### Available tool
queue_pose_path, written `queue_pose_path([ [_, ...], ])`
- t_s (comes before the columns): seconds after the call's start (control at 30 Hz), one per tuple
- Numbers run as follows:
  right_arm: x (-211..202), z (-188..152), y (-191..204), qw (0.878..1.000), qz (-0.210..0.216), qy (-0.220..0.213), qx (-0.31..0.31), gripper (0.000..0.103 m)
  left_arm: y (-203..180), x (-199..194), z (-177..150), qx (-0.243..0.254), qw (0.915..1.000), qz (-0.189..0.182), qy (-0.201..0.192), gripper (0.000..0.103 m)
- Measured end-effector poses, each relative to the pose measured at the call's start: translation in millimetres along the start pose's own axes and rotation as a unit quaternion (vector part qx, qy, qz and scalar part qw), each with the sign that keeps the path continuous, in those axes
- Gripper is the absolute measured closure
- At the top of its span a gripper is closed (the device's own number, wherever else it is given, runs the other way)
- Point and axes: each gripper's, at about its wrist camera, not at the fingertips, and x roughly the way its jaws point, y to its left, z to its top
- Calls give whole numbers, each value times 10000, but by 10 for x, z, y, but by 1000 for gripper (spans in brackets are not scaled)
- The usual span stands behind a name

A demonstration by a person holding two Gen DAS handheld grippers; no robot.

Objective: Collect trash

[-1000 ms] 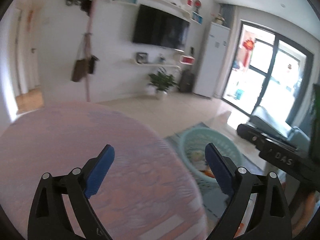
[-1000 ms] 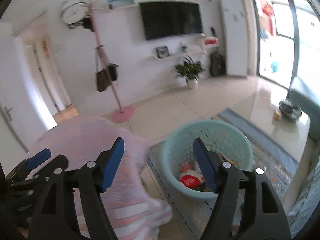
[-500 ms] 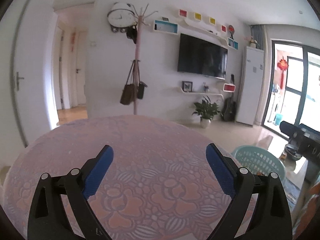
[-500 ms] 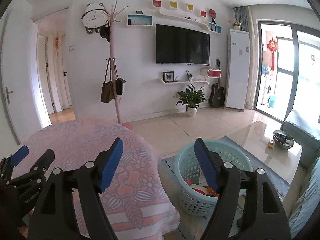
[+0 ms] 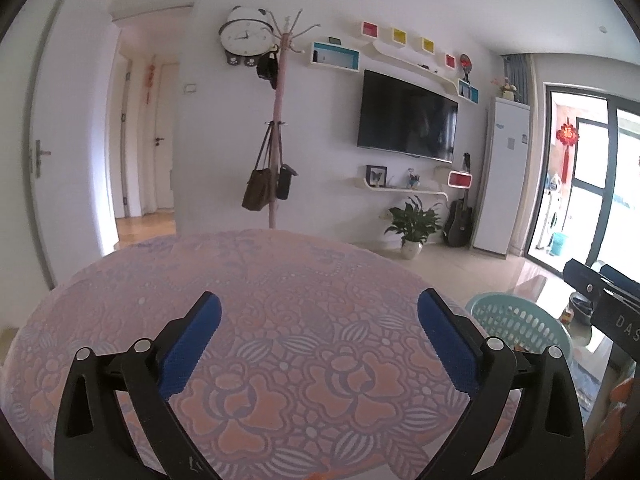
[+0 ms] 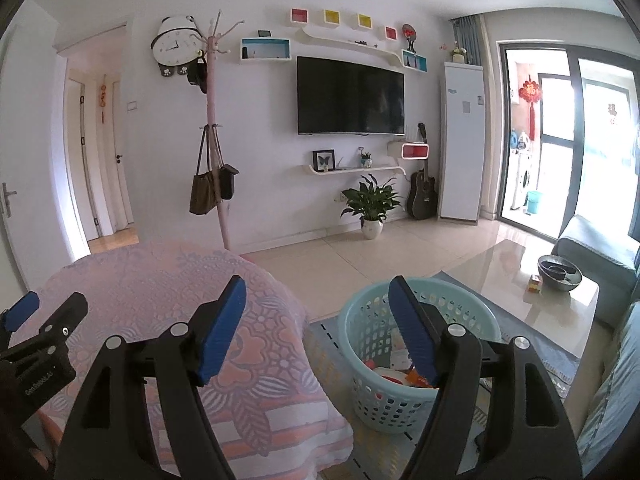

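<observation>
Hovering over tablecloth [image 5: 280, 280]: L gripper [image 5: 319, 316] jaws opening, empty; basket [image 6: 416, 360] w/ trash

round table [image 5: 280, 280] — floral cloth [image 6: 160, 280], floor [image 6: 360, 252] — basket [image 6: 372, 384]

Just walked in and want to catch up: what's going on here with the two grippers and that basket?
A person is collecting trash with a handheld gripper in each hand. Neither holds anything: the left gripper, its jaws opening, hovers over the floral tablecloth; the right gripper is open between the table and the light blue basket on the floor. Wrappers already lie in that basket.
</observation>
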Motion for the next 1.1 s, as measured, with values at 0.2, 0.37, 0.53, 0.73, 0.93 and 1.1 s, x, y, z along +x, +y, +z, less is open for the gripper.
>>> queue_pose_path([
  [0.2,-10,33,11,9999,-10,-78,-70,33,-26,-15,-29,114,9999,47,-44,8],
  [0.37,13,-1,9,9999,-36,-60,-124,31,17,14,-36,7,10000,57,15,7],
  [0.53,56,-1,31,9999,-13,-12,-129,30,36,12,-45,-11,10000,65,20,7],
  [0.73,68,4,45,9999,0,0,-115,29,49,20,-38,48,10000,70,32,7],
  [0.93,76,-1,59,9999,-5,5,-152,29,67,21,-42,31,10000,73,54,7],
  [1.1,79,-19,96,9998,6,3,-209,29,79,28,-41,-13,9999,57,115,7],
])
